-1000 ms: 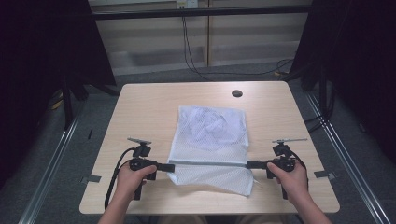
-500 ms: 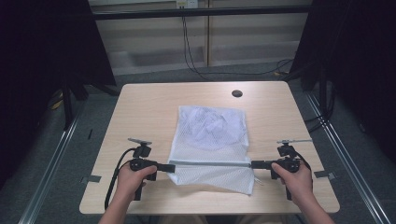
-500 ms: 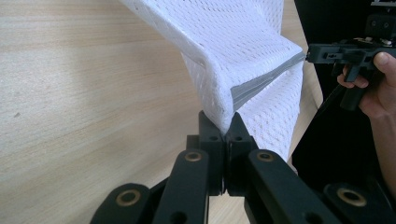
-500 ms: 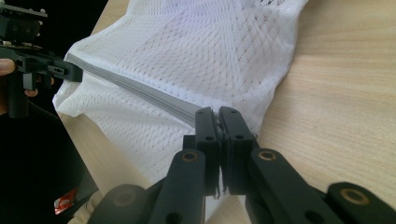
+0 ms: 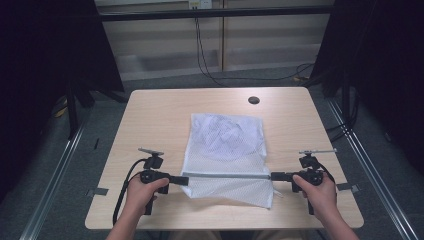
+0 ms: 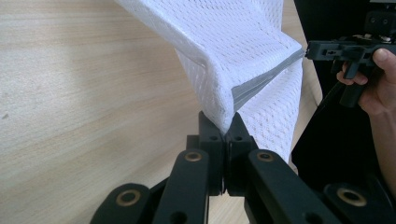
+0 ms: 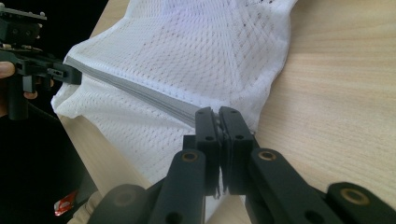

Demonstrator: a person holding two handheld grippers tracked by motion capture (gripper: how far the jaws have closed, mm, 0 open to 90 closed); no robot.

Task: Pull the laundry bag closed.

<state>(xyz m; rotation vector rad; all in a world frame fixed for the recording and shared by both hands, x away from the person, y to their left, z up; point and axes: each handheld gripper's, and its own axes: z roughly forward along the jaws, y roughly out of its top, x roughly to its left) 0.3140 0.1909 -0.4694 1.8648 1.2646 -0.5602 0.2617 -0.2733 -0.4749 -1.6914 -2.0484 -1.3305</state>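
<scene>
White mesh garment (image 5: pixel 225 150) is lying mid-bench (image 5: pixel 150 115) in the high view, its grey band (image 5: pixel 225 176) being stretched between left tool (image 5: pixel 181 179) and right tool (image 5: pixel 276 176); left gripper view: jaws are clamping a band corner (image 6: pixel 227 122); right gripper view: jaws are pinching the band's other end (image 7: pixel 215 117).

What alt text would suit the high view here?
Two hand-held grippers, left and right, pinch opposite ends of a white mesh garment's grey band, stretched taut between them above a light wooden table. The garment's far part lies flat on the table.
</scene>
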